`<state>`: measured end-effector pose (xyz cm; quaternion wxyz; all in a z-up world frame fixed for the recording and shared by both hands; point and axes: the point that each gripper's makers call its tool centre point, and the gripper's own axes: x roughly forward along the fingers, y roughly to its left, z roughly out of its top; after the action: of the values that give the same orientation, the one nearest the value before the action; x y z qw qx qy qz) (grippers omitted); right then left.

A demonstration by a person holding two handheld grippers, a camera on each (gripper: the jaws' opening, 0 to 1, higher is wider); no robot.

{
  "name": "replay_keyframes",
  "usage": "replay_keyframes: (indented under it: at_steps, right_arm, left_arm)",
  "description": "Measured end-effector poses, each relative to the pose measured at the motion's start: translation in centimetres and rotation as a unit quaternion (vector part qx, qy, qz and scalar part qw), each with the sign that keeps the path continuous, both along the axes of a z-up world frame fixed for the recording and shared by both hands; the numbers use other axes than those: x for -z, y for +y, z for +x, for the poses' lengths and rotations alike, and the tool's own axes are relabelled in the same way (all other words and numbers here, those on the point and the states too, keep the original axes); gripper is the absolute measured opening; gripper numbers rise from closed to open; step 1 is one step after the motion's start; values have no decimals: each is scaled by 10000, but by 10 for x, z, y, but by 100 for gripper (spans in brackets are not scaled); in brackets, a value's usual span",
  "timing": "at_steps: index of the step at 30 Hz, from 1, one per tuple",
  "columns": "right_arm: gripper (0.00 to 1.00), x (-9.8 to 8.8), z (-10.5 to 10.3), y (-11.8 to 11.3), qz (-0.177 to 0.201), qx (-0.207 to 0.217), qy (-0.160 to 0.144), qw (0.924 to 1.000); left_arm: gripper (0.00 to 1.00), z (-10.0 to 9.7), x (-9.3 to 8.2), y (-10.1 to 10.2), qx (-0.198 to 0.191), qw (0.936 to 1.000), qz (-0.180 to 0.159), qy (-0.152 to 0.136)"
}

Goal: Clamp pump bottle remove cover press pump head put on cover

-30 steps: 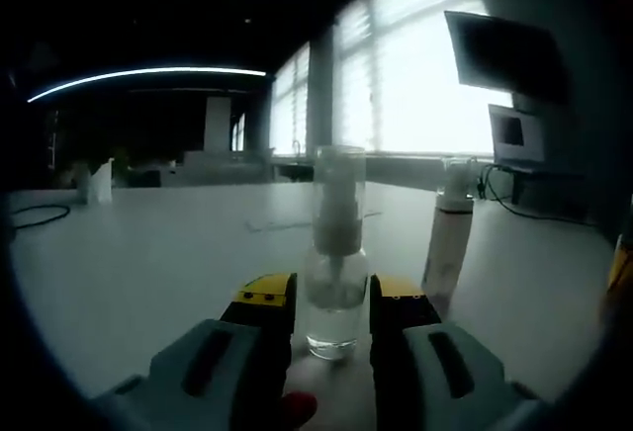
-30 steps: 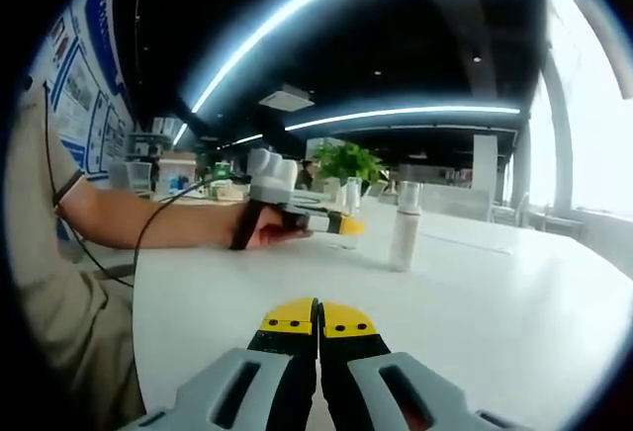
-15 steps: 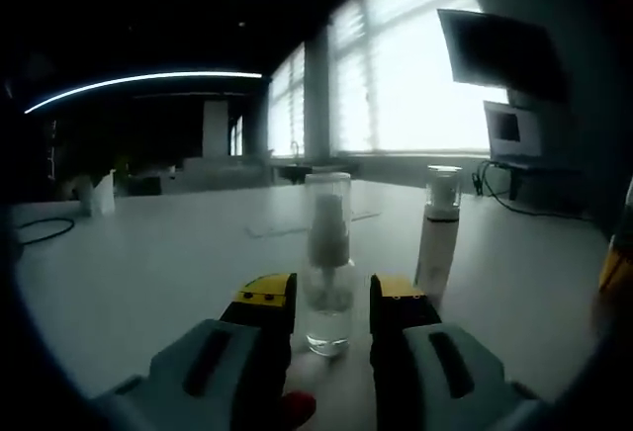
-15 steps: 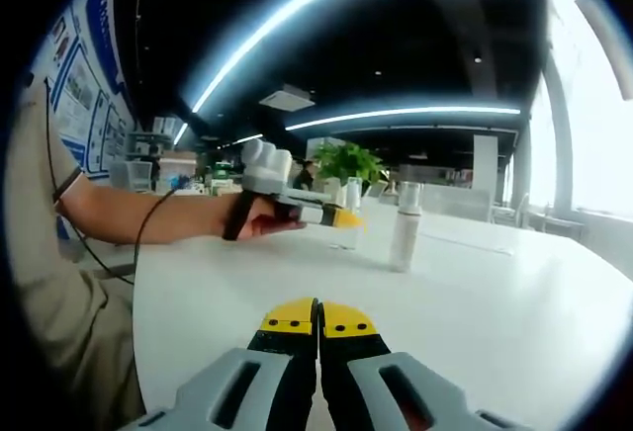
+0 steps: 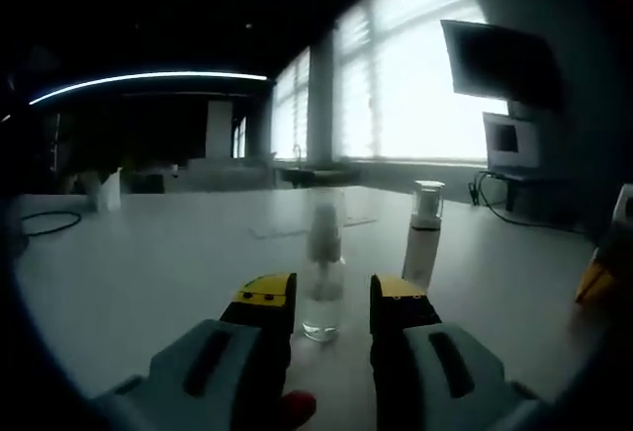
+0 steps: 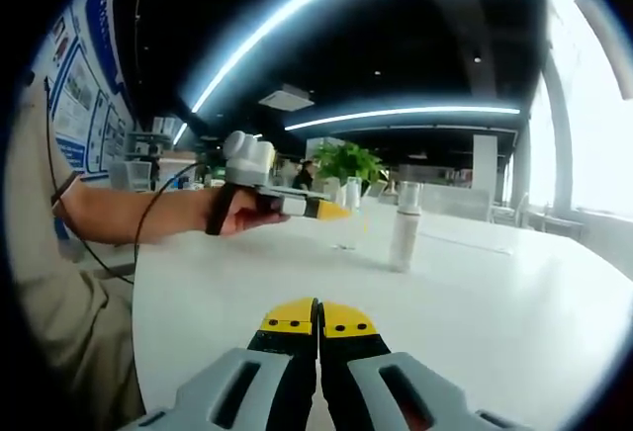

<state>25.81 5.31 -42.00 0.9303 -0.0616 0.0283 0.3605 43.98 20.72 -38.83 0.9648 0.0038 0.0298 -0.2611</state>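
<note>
A clear pump bottle (image 5: 323, 265) with a clear cover stands upright on the white table (image 5: 148, 263). It is in line with the gap of my left gripper (image 5: 328, 295), near the yellow tips, and the jaws do not touch it. That gripper is open. A white bottle (image 5: 423, 238) stands to its right. In the right gripper view a hand holds the left gripper (image 6: 287, 204) above the table beside the clear bottle (image 6: 349, 218) and the white bottle (image 6: 404, 225). My right gripper (image 6: 318, 320) is shut on nothing, low over the table (image 6: 495, 293).
A dark monitor (image 5: 504, 55) hangs at the right before bright windows. A black cable (image 5: 45, 221) lies at the table's left. The right gripper's yellow tip (image 5: 598, 278) shows at the far right edge. A person's arm (image 6: 129, 215) reaches in; a plant (image 6: 346, 164) stands behind.
The left gripper has drawn back and risen from the clear bottle, which now looks smaller and farther. The right gripper has stayed still and shut.
</note>
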Motion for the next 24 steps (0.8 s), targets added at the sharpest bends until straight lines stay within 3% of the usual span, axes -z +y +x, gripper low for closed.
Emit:
replay_keyframes:
  at_steps: [11,13,24]
  right_arm:
    - [0,0,-1,1,0,4,-2,10000]
    - [0,0,-2,3,-6,6,0,10000]
    - [0,-1,-2,3,-12,4,-4,10000]
  left_arm:
    - [20,-33,-23,4,130,9996,-56,-259]
    - [20,-30,-30,8,191,9992,-61,-336]
    - [18,-71,-50,2,404,9971,-67,-640]
